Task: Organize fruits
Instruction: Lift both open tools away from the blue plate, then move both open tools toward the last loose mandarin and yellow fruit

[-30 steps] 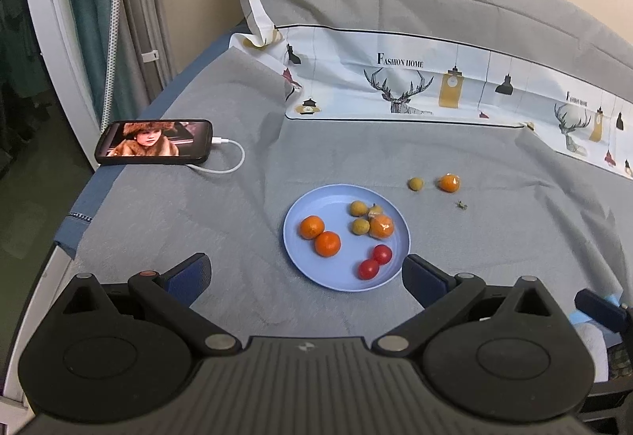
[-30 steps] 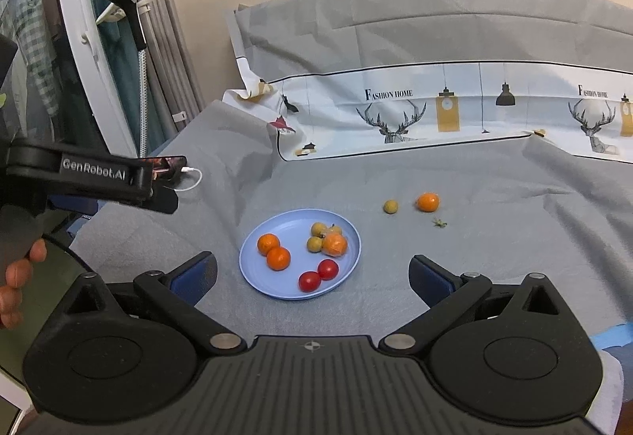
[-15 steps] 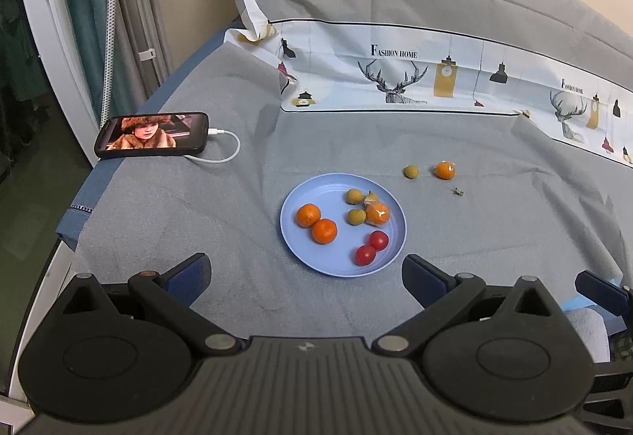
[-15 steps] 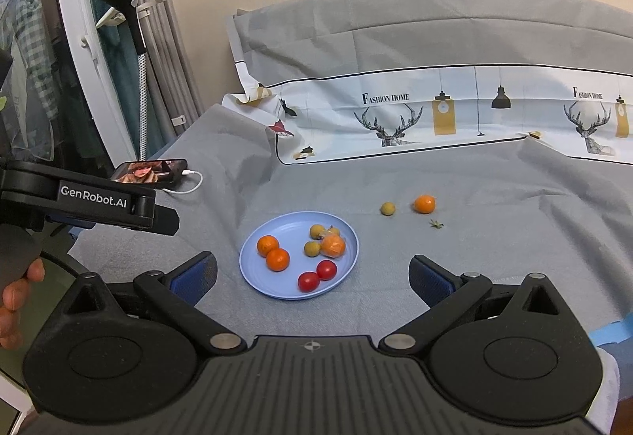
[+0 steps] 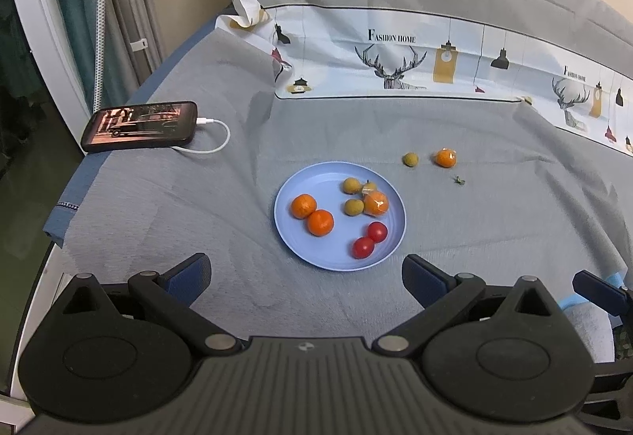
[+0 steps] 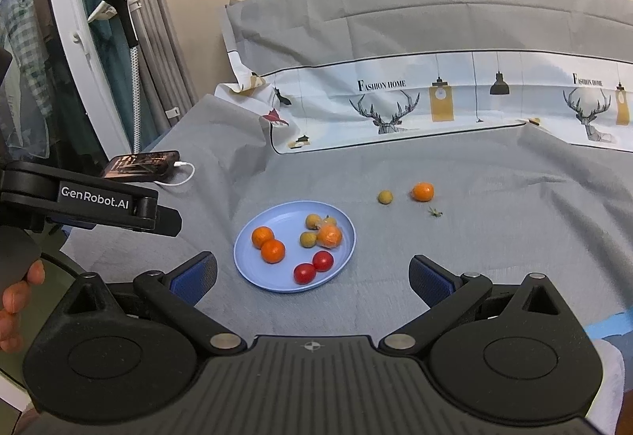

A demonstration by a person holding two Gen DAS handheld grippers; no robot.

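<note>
A blue plate [image 5: 312, 182] [image 6: 253, 241] lies on the grey bed cover. It holds two oranges [image 5: 304, 205], a wrapped orange [image 5: 376, 203], small yellow-brown fruits [image 5: 353, 206] and two red tomatoes [image 5: 377, 231]. Beyond the plate, on the cover, lie a yellow-brown fruit [image 5: 410, 159] [image 6: 385, 197] and a wrapped orange [image 5: 446, 157] [image 6: 423, 191]. My left gripper [image 5: 306, 278] is open and empty, near the plate's front rim. My right gripper [image 6: 312, 278] is open and empty, also in front of the plate. The left gripper's body [image 6: 99, 203] shows at the right wrist view's left.
A phone [image 5: 140, 125] with a white cable lies at the bed's left edge. A small green stem [image 5: 459, 180] lies right of the loose fruits. A patterned pillowcase [image 5: 415, 59] runs across the back. A white door frame and curtains stand at the left.
Both grippers have drawn back and risen a little, so the plate and fruits look slightly farther. The fruits have not moved. Both grippers stay open.
</note>
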